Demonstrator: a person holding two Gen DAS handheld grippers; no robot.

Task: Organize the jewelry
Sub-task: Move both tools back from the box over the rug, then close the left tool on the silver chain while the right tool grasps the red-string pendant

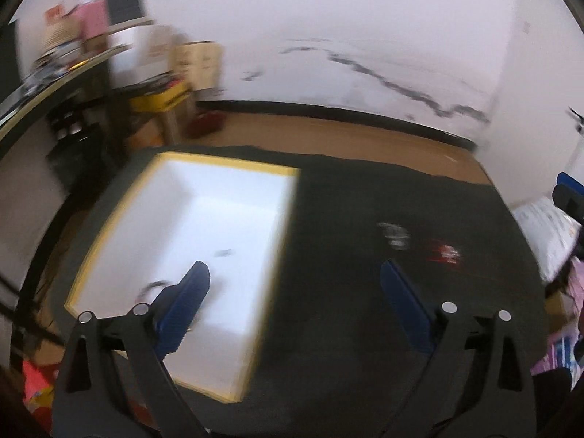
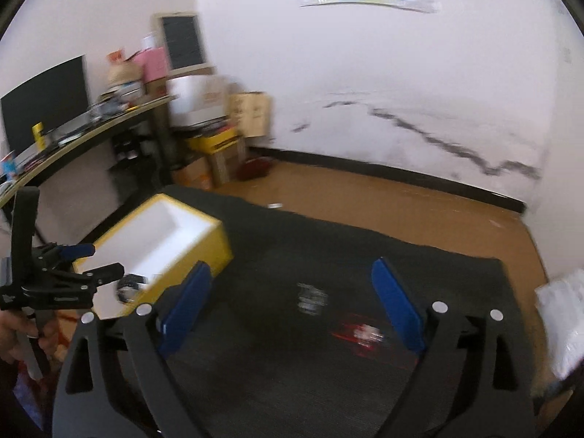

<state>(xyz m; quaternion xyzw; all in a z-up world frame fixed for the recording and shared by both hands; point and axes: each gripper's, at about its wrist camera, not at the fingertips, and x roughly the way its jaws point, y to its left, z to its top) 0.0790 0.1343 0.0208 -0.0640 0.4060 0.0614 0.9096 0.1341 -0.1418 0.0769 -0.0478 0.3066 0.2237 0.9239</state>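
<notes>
Jewelry already lies in the yellow-walled box [image 1: 226, 219], whose smooth white lining sits under your left gripper [image 1: 295, 281]: a dark looped piece [image 1: 151, 288] just beside its left fingertip and a small dark speck [image 1: 223, 253] a little ahead of it. That gripper is spread wide with nothing between its blue ribbed pads. From the right wrist view you can see it held over the box's near corner, where a ring-like piece [image 2: 129, 286] lies just off its tip.

Rightward, over the dark woven mat [image 1: 346, 328], your right gripper [image 2: 292, 284] also stands wide and empty. Ahead of it, between the pads, rests a pale, silvery piece [image 2: 312, 297]; near the right pad lies a red and white one [image 2: 359, 332]. Blur hides their exact shapes.

You seem to be between drops, turning to fetch the next item. The next move calls for lowering the right gripper over one piece and pinching close to the mat, since small, thin pieces may slip.
</notes>
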